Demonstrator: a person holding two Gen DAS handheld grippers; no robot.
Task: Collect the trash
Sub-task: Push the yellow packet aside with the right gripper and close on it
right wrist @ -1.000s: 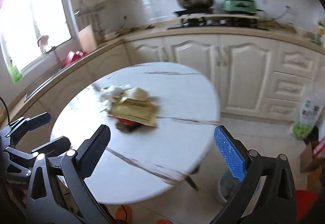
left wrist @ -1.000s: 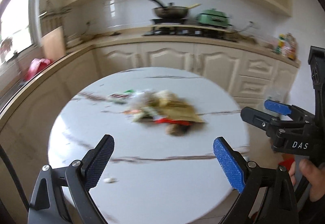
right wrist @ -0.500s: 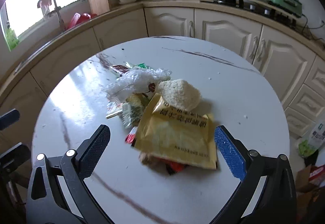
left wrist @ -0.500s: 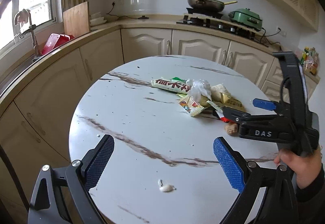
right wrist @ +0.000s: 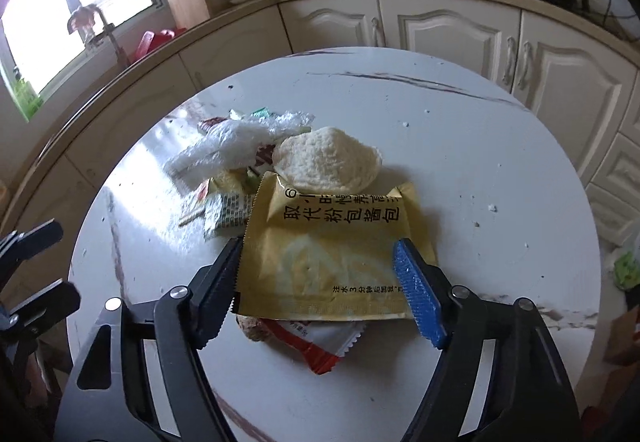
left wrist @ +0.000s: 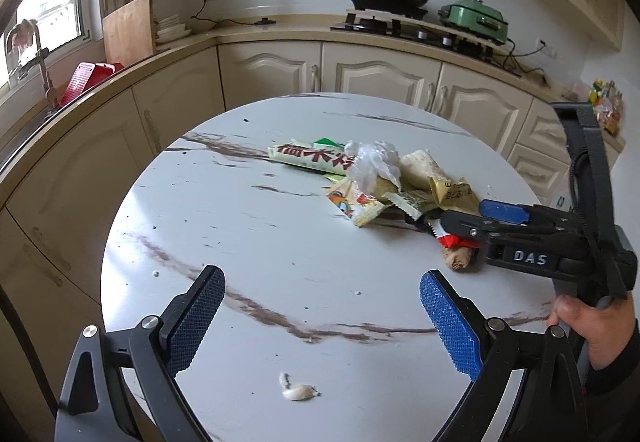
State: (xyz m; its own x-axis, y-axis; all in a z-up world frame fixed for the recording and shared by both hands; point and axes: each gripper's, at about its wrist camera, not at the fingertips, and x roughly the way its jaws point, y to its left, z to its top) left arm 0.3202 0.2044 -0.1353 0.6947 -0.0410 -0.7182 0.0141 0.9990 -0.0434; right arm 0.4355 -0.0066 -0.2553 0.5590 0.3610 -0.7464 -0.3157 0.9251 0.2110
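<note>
A round white marble-veined worktop (right wrist: 460,145) carries one pile of trash near its middle. On top lies one flat yellow foil packet (right wrist: 332,250) with black lettering. The right hand-held gripper (right wrist: 318,274) straddles the packet, its two fingers wide apart at either edge, gripping nothing. One pale crumbly rice cake (right wrist: 326,163) and one crumpled clear plastic wrap (right wrist: 232,145) lie behind. The left hand-held gripper (left wrist: 320,318) hovers open and empty over bare worktop.
</note>
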